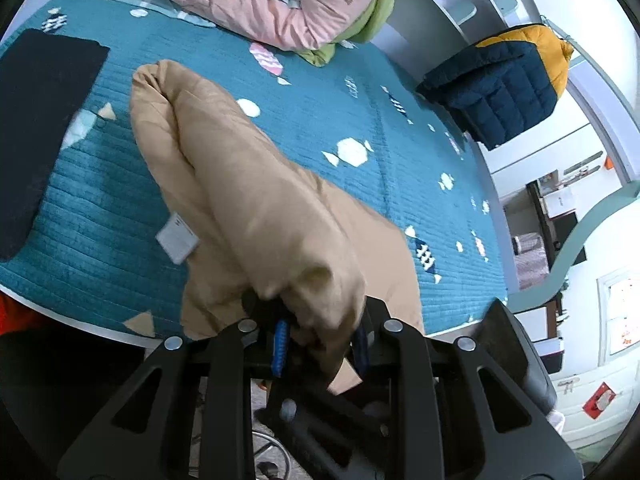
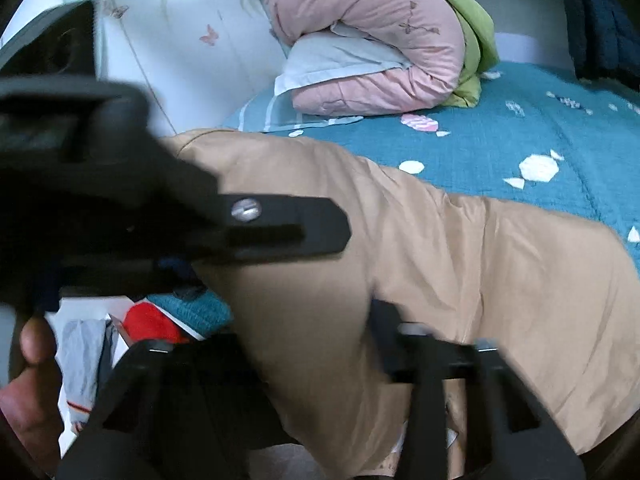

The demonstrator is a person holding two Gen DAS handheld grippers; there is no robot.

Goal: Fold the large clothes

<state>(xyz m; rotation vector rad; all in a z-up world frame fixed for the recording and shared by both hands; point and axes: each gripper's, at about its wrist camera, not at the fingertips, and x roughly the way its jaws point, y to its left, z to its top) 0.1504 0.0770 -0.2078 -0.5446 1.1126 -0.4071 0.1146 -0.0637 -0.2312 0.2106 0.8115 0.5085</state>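
Observation:
A large tan garment (image 1: 244, 184) lies bunched lengthwise on the teal quilted bed (image 1: 352, 112), with a white label (image 1: 176, 238) at its left side. My left gripper (image 1: 320, 332) is shut on the near end of the garment, between blue-padded fingers (image 1: 280, 344). In the right wrist view the same tan garment (image 2: 460, 264) drapes over the bed edge. My right gripper (image 2: 316, 344) has cloth filling the space between its fingers, which are blurred. The other gripper (image 2: 248, 224) crosses the left of that view.
A pink and green duvet (image 1: 280, 4) with a pillow lies at the bed's head. A folded dark cloth (image 1: 36, 120) lies at the left. A navy and yellow jacket (image 1: 504, 80) hangs at the right. A hand (image 2: 32, 368) and red cloth (image 2: 152, 324) show low left.

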